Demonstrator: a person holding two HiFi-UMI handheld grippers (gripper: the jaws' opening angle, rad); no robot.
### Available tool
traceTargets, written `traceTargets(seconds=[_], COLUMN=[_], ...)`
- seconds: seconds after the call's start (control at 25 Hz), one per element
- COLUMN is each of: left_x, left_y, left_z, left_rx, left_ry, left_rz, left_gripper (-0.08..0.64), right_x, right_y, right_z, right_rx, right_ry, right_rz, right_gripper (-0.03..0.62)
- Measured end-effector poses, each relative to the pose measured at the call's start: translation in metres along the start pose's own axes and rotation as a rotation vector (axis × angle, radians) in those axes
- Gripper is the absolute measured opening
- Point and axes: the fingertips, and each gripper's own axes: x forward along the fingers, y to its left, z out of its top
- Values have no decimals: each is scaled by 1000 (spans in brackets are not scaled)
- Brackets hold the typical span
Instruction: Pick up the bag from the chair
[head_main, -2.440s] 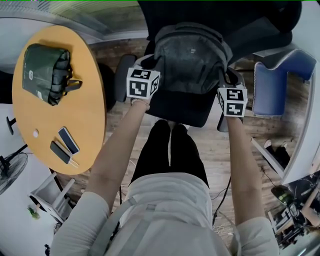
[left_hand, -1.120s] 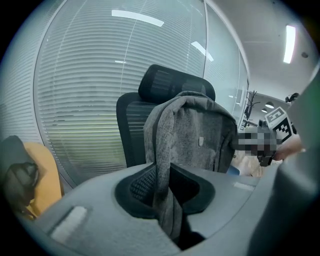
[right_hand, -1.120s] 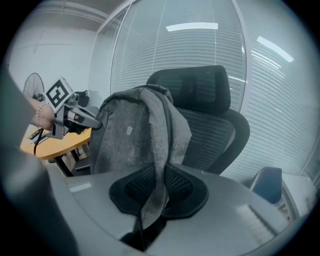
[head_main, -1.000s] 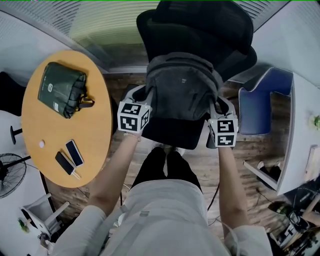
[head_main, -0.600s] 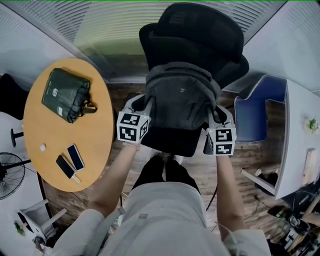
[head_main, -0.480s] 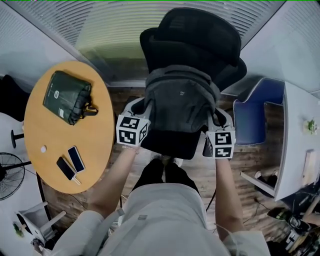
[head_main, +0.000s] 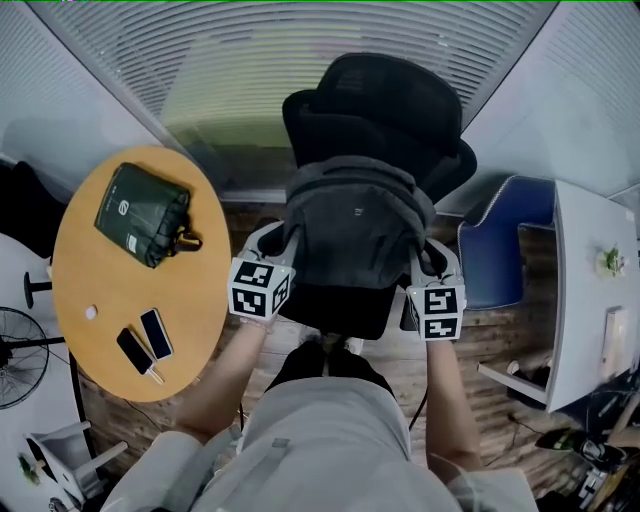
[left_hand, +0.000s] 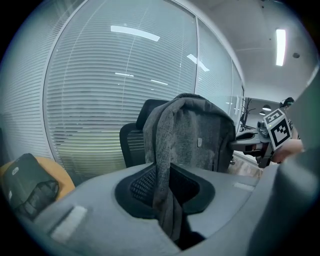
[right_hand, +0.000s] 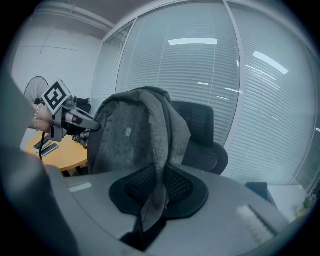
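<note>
Slatted blinds (head_main: 300, 60) back a black chair (head_main: 385, 110). Between the grippers hangs the grey bag (head_main: 355, 220): left gripper (head_main: 268, 258) and right gripper (head_main: 432, 270) each pinch a side strap (left_hand: 162, 195), jaws narrow. Its small front label (left_hand: 199, 142) is unreadable.

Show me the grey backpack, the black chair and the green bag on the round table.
grey backpack (head_main: 358, 225): head view, middle of its front panel.
black chair (head_main: 385, 100): head view, upper part of its backrest.
green bag (head_main: 140, 210): head view, middle of its upper face.
</note>
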Motion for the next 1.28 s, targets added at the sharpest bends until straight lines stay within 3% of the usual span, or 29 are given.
traceTargets(seconds=[1.28], left_x=[-104], left_y=[-38], left_z=[70], left_rx=[33], left_ry=[-118], left_rz=[-30], left_gripper=[58], right_x=[-110], right_y=[16], right_z=[79], right_rx=[-8], right_ry=[-83], right_rz=[-22], right_gripper=[52])
